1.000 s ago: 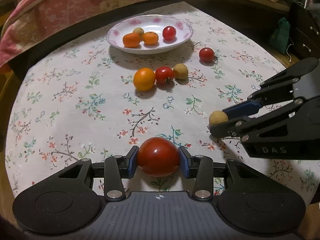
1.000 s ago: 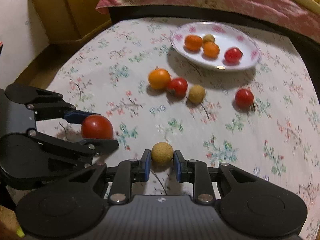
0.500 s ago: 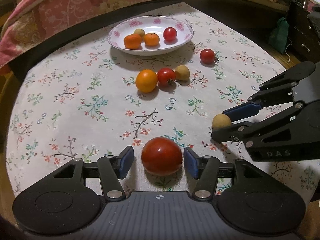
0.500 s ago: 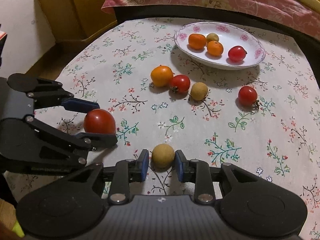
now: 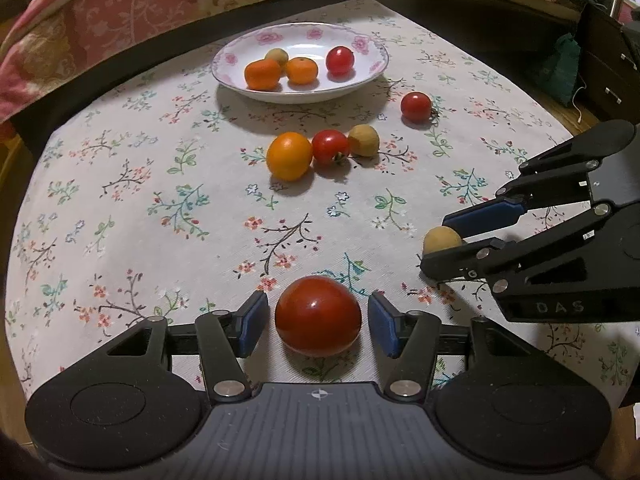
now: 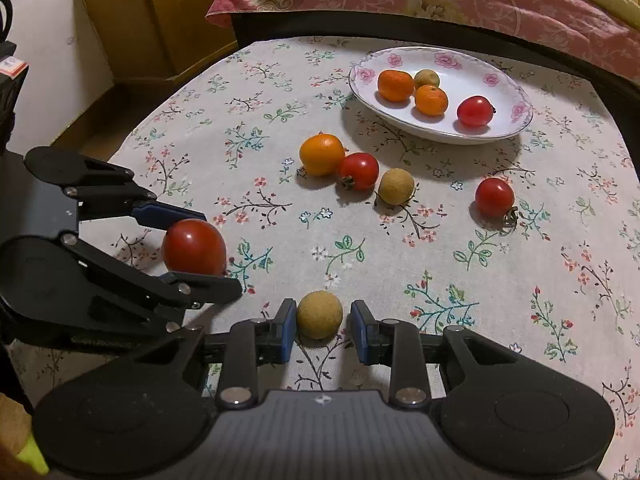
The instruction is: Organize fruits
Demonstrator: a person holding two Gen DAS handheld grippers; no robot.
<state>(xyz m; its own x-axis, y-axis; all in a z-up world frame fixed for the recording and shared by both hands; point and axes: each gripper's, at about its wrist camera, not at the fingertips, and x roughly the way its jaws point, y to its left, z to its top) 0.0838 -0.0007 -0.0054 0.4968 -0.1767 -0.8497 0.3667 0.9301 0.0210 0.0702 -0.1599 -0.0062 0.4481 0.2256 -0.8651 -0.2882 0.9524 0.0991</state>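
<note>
**Observer:** Where did things stand at that point?

**Operator:** I had my left tool (image 5: pixel 318 322) spread around the big tomato (image 5: pixel 318 315), which sat on the table (image 5: pixel 120 208) with a gap at each pad. My right tool (image 6: pixel 322 326) was spread too, with the small tan fruit (image 6: pixel 319 314) resting between its pads. The left pad looked very near or just touching it; the right pad stood clear. The plate (image 5: pixel 376 68) at the far side already held four fruits, and four more lay loose just in front of it.

**Observer:** What worried you?

**Operator:** Both fruits were round and free on the cloth. I judged that a pad brushing either one as I pulled away could set it rolling toward the table edge.

**Observer:** And against a second earlier?

**Operator:** Then both tools were pinching their fruits. Their jaws had just been opening, the fruits staying between them.
</note>
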